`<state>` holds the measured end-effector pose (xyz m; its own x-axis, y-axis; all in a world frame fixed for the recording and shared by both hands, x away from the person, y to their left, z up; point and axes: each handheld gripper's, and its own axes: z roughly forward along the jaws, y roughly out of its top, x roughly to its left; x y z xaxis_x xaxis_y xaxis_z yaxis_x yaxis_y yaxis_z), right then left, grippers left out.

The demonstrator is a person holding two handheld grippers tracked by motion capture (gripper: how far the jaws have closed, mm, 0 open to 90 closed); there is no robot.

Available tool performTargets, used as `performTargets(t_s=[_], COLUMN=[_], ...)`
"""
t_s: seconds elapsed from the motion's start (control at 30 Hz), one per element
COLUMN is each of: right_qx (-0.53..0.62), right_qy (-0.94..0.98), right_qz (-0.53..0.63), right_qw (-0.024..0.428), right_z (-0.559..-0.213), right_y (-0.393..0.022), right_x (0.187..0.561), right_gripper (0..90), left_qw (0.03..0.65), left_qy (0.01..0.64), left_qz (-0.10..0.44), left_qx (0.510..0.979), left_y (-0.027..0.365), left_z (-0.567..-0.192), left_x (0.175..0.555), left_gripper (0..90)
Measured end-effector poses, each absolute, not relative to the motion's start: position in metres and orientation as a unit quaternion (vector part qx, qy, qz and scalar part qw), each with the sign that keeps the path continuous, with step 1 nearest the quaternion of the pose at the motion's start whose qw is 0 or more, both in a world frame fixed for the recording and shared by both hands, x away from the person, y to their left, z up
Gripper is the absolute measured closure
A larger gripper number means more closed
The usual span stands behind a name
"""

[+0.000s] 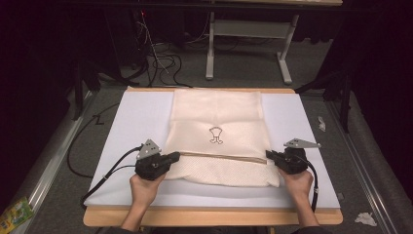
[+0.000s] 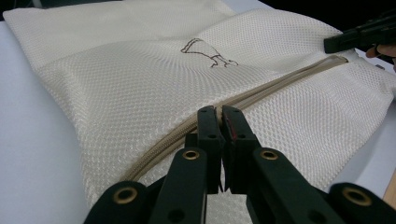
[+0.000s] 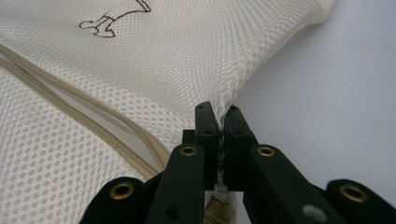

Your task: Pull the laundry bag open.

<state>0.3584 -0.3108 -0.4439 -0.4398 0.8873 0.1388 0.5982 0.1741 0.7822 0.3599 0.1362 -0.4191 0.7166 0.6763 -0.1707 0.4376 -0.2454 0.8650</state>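
A cream mesh laundry bag (image 1: pixel 217 136) with a beige zipper (image 1: pixel 221 157) and a small brown outline print (image 1: pixel 216 134) lies flat on the white mat (image 1: pixel 131 122) covering the wooden bench (image 1: pixel 209 217); what the bag holds cannot be told through the mesh. The left tool (image 1: pixel 171 157) sits at the bag's left edge, at the zipper's left end, its jaws pressed together on the zipper line (image 2: pixel 177 135), though whether fabric is caught between them cannot be told. The right tool (image 1: pixel 271 156) is at the bag's right edge by the zipper's other end, jaws closed on a pinch of mesh (image 3: pixel 223 100) that rises in a small tent between them. A hand (image 1: pixel 144 189) holds each tool from the near side.
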Motion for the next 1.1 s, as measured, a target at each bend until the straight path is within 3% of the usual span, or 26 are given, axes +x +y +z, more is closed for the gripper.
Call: performTargets(t_s=[1.1], right_qx=[0.502], right_qy=[0.743], right_qz=[0.402], right_qw=[0.184], right_z=[-0.439], right_y=[-0.317], right_x=[0.359], right_gripper=[88.2], left_qw=[0.499], left_qy=[0.393], left_qz=[0.136], left_qx=[0.76], left_y=[0.175], left_z=[-0.415], left_x=[0.363], left_gripper=[87.2])
